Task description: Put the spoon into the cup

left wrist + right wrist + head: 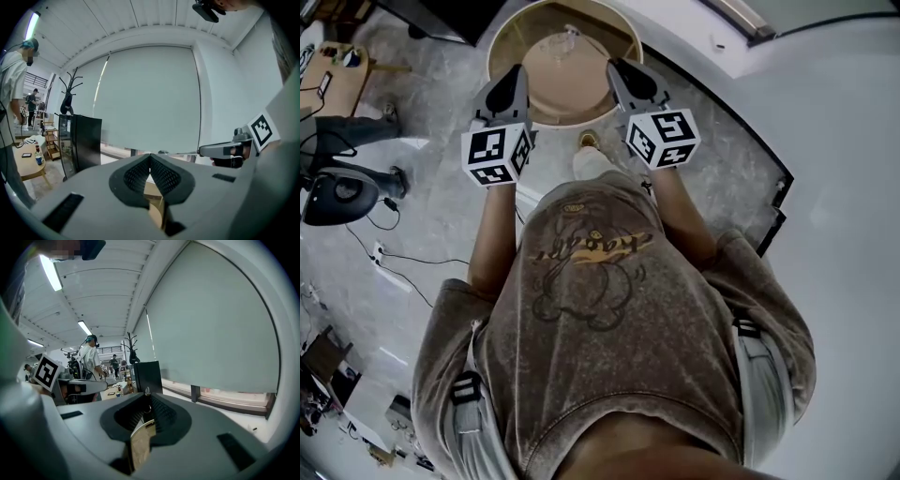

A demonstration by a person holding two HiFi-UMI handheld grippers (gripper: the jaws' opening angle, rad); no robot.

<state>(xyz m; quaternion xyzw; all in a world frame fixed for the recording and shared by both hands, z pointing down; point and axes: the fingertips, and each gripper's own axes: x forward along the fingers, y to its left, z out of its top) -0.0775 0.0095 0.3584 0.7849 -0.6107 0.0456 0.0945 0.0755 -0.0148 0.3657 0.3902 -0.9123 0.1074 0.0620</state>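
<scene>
**Head view.** You hold both grippers out ahead of you, side by side, over the near part of a round table (553,94) with a tan wooden top. The left gripper (516,75) and the right gripper (616,67) are grey wedges, each with a black-and-white marker cube at its back. The spoon is too thin to pick out from here. A pale see-through shape (570,39) stands on the tabletop beyond the two tips (whether it is the cup, I cannot tell). The grey marbled floor (422,234) carries loose cables.

**Left gripper view.** Your left gripper's black ribbed pads are pressed together at the tips with nothing between them. At the right, your right gripper pinches the spoon (162,152). It is slim bright metal, with a straight handle caught at the jaw tips and a small bowl sticking out forward in the air. Behind it hangs a broad pale roller blind (150,93). A black cabinet (79,140) and a coat stand (70,91) stand at the left.

**Right gripper view.** These pads are closed on the spoon's handle. Only a short glint of metal shows at their tips. The black cabinet stands beyond them, with people and strip lights (84,327) further back.
</scene>
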